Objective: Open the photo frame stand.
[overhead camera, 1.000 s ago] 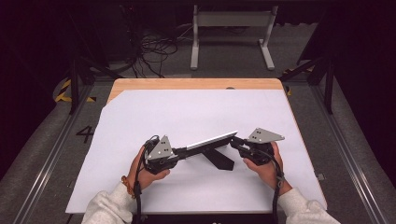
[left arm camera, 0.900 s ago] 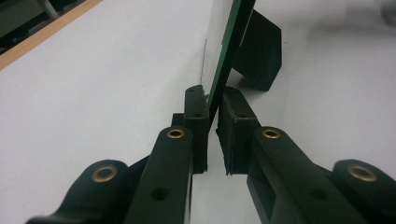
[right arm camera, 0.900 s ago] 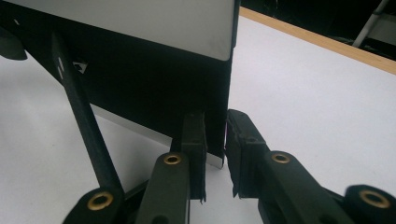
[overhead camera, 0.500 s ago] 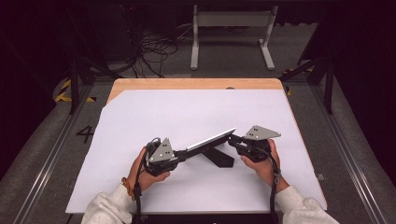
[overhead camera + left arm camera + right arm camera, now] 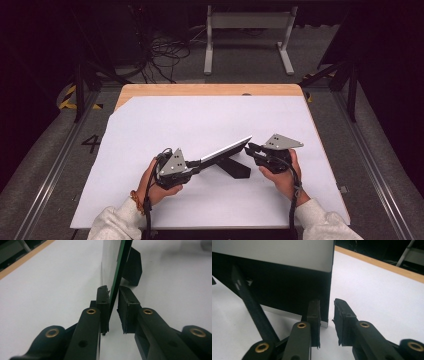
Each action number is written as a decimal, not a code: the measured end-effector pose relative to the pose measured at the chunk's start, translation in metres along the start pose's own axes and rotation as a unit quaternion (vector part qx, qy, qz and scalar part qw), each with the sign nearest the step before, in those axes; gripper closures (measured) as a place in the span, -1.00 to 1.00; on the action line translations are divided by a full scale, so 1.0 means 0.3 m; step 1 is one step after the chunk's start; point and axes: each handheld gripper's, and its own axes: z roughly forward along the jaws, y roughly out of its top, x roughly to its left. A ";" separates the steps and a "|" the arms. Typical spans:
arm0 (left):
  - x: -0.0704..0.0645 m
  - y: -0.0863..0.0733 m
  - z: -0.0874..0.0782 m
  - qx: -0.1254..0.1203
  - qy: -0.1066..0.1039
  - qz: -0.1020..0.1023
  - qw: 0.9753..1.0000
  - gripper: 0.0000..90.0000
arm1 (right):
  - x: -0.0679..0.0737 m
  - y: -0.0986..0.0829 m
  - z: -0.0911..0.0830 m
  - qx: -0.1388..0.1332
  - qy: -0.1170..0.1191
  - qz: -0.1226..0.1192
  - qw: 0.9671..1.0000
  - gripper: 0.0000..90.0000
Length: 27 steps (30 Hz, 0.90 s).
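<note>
High view: one wooden surface [image 5: 150, 90], nearly all of it under one white sheet [image 5: 165, 125], stands in a dark room on a grey floor [image 5: 47, 165] with two metal rails, a coil of cables [image 5: 162, 52] and one white frame [image 5: 248, 22] beyond the far edge. One thin flat panel [image 5: 225, 150] with a black stand [image 5: 235, 167] sits near the middle of the front half of the surface. Two tongs work on it. The left tongs [image 5: 196, 163] have the panel's left end between the jaws, one pad touching and a sliver of gap at the other. The right tongs [image 5: 248, 147], narrowly open, sit at its right corner, the edge near one pad; whether they touch it I cannot tell.
</note>
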 end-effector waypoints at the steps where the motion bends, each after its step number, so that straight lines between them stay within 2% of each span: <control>1: 0.001 0.002 -0.004 -0.005 0.000 -0.002 1.000 0.75 | 0.000 0.002 -0.008 -0.002 -0.001 -0.002 1.000 0.70; 3: 0.003 0.003 -0.010 -0.011 -0.001 -0.005 1.000 0.71 | -0.002 0.006 -0.027 -0.010 0.003 0.002 1.000 0.71; 8: 0.002 0.003 -0.005 -0.011 -0.005 -0.006 1.000 0.66 | 0.002 0.018 -0.036 -0.017 0.004 0.000 1.000 0.74; 13: -0.007 0.007 0.008 -0.008 -0.005 0.000 1.000 0.67 | 0.000 0.023 -0.012 -0.015 0.001 0.003 1.000 0.73; 14: -0.005 0.006 0.007 -0.009 -0.005 0.000 1.000 0.72 | -0.004 0.021 -0.006 -0.018 0.000 0.010 1.000 0.72; 20: -0.006 0.005 0.005 -0.009 -0.010 -0.002 1.000 0.78 | -0.001 0.021 0.003 -0.015 -0.003 0.006 1.000 0.73; 27: -0.015 0.009 0.009 -0.008 -0.011 0.005 1.000 0.80 | 0.006 0.028 0.032 -0.007 0.001 0.000 1.000 0.72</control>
